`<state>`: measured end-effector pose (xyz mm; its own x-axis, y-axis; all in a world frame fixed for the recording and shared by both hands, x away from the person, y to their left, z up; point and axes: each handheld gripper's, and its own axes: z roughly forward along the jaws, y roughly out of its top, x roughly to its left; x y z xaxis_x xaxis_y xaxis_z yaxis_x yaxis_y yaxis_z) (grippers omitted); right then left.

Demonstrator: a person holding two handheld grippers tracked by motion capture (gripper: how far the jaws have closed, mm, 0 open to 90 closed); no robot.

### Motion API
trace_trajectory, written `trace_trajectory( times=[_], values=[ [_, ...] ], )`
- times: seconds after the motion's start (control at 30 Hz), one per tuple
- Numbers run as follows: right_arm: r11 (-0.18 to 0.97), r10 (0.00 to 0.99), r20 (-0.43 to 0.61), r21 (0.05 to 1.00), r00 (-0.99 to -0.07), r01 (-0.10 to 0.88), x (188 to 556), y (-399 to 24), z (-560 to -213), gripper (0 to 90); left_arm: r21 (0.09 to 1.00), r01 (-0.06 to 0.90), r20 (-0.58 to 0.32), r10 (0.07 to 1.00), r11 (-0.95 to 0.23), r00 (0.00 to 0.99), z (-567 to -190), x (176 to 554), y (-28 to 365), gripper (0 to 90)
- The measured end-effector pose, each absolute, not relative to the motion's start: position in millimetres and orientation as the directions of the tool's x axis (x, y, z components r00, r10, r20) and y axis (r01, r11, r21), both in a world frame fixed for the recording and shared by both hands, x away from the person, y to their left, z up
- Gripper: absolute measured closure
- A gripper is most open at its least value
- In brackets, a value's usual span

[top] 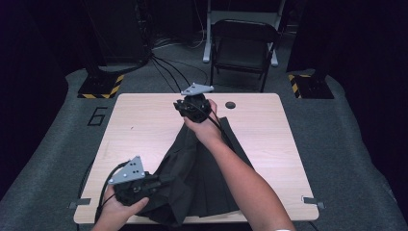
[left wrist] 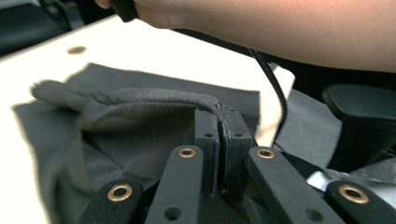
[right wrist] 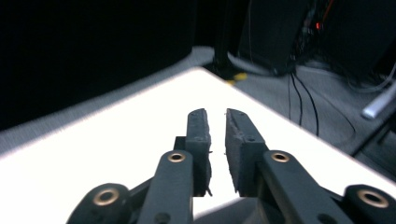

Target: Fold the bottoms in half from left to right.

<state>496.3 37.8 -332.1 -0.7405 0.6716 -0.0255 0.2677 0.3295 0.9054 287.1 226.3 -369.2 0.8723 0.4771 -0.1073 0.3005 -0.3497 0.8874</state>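
A pale wooden desk [top: 144, 125] stood on grey floor [top: 43, 163]. A dark pleated garment [top: 207, 187] lay spread across its near half, reaching the front edge.

Left tongs [left wrist: 219, 140] clamped tight, near edge; right tongs [right wrist: 216, 140] slightly parted, raised farther out, forearm extended

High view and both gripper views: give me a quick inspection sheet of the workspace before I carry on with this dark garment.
Surface: light wooden table, with a round hole near its far edge.
Job's things: dark pleated garment spread from the table's middle to its near edge, one edge lifted.
Clutter: nothing seen.
Grippers: left tongs pinched shut on a garment edge; right tongs show a narrow gap with nothing visible between them, raised over the garment's far end.
Cables: black cable trails from the left tongs; more lie on the floor beyond the table.
Surroundings: folding chair behind the table, grey floor, hazard-striped bases.
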Motion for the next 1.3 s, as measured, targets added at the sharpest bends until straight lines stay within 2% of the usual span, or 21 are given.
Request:
trace_trajectory(
  times=[0.27, 0.4, 0.7, 0.9, 1.1, 1.3],
  values=[
    [0.402, 0.698, 0.005, 0.825, -0.716, 0.398, 498.0, 15.8, -393.7, 62.8, 0.858, 0.348, -0.182, 0.411, -0.378, 0.893, -409.1, 294.0, 188.8, 86.5],
    [0.448, 0.712, -0.039, 0.795, -0.701, 0.41, 492.8, -1.6, -418.0, 57.4, 0.834, 0.379, -0.213, 0.4, -0.402, 0.891, -430.5, 296.0, 173.3, 86.4],
    [0.382, 0.779, 0.052, 0.752, -0.625, 0.538, 475.3, -45.7, -465.3, 46.6, 0.799, 0.409, -0.244, 0.385, -0.441, 0.89, -456.9, 294.0, 156.6, 86.3],
    [0.35, 0.79, 0.095, 0.741, -0.606, 0.573, 463.1, -54.9, -481.8, 39.4, 0.786, 0.405, -0.238, 0.376, -0.466, 0.895, -463.3, 291.6, 154.2, 86.3],
    [0.359, 0.785, 0.119, 0.713, -0.609, 0.602, 461.3, -54.6, -498.8, 36.9, 0.775, 0.398, -0.23, 0.368, -0.49, 0.901, -468.8, 288.4, 152.1, 86.1],
    [0.369, 0.79, 0.121, 0.689, -0.602, 0.623, 461.0, -49.9, -510.8, 39.5, 0.763, 0.393, -0.226, 0.359, -0.513, 0.906, -474.7, 285.4, 150.5, 85.9]
  ],
)
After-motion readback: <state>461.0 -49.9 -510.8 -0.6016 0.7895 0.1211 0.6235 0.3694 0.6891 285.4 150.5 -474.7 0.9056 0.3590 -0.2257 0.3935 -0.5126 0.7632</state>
